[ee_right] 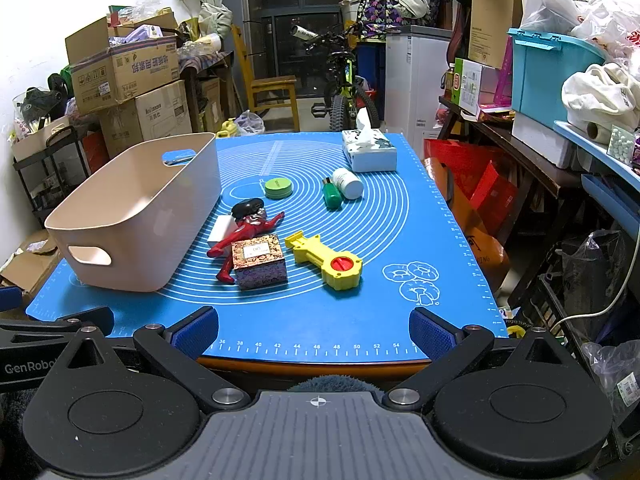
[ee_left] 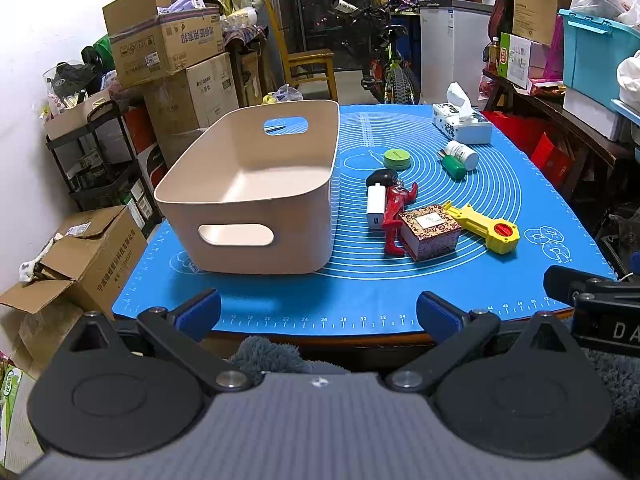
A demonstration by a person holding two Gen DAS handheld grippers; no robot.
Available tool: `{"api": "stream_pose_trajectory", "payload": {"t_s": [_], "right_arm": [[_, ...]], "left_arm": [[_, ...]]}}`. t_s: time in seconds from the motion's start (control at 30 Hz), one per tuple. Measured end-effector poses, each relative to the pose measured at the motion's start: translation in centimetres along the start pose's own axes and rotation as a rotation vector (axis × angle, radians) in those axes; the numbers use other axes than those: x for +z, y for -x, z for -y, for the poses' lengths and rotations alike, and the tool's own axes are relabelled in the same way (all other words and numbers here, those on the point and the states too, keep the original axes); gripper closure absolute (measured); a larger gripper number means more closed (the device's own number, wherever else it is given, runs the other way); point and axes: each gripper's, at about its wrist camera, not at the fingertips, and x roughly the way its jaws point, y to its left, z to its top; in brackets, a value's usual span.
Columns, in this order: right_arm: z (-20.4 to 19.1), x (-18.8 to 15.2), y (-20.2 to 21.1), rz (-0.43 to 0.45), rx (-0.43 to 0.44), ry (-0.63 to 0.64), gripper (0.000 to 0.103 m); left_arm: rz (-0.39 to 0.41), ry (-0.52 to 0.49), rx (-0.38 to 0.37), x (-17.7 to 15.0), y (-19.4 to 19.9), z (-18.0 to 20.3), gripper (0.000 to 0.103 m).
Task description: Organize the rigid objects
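Both tongs spread apart, gripping nothing, hovering at the near desk edge: left tongs (ee_left: 318, 314), right tongs (ee_right: 314, 330). Left view alone shows the beige bin's (ee_left: 256, 184) bare floor; right view alone shows a cord at far right. Ahead of the tongs on the blue mat (ee_right: 320, 320): one red figure (ee_right: 240, 236), one patterned box (ee_right: 259, 262), one yellow tool (ee_right: 326, 260), one white charger (ee_left: 376, 205), one green tin (ee_right: 278, 188), one green bottle (ee_right: 332, 195), one white bottle (ee_right: 349, 182), one tissue box (ee_right: 370, 152).
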Motion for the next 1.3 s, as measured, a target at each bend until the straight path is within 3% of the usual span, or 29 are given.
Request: {"api": "stream_pose_trajectory", "payload": {"t_s": [0.93,1.3], "right_arm": [[-0.1,0.6,0.9,0.025,-0.005,-0.004,0.002],[1.4,3.9,0.8,0.077,-0.004,-0.02,0.002]], "left_arm": [[-0.01,0.014,-0.006,0.3,0.3,-0.6,0.0],[-0.004,0.104,0.017,5.2,0.2,-4.7,0.0]]}}
